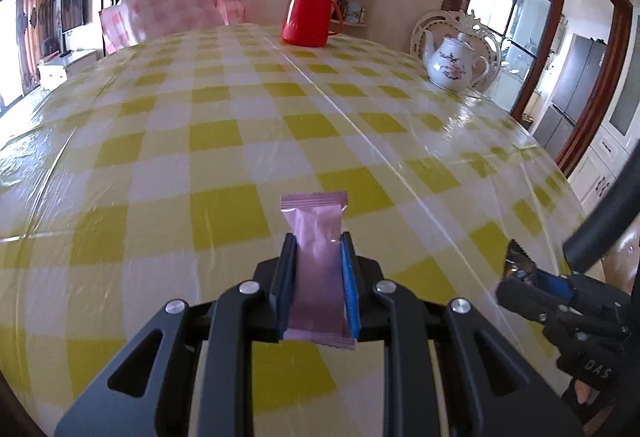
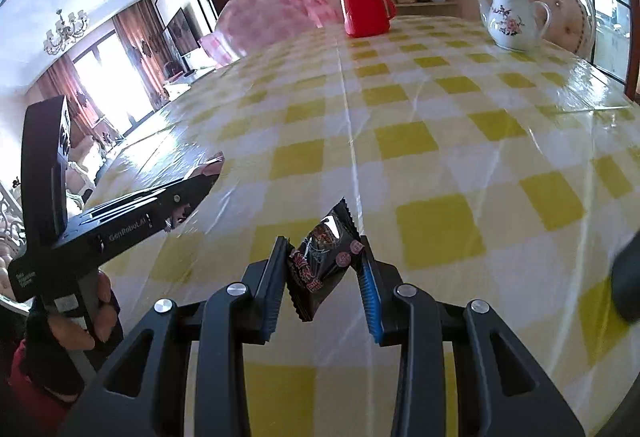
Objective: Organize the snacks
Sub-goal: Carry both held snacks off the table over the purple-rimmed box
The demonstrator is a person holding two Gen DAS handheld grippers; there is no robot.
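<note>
The left gripper (image 1: 318, 243) pinches a pink wrapper (image 1: 318, 261) between nearly closed blue pads, above the checked table (image 1: 208, 133). The glossy foil stick runs lengthwise along the fingers, its crimped end pointing toward the red flask (image 1: 310, 11). The right gripper (image 2: 324, 249) clamps a black packet (image 2: 320, 261), crinkly and pillow-shaped, tilted with its serrated tip toward the flask, nearer the porcelain teapot (image 2: 514, 19).

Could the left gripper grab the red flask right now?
Probably not: the left gripper is shut on a pink snack packet, and the red flask stands at the far side of the table, though nothing lies between.
</note>
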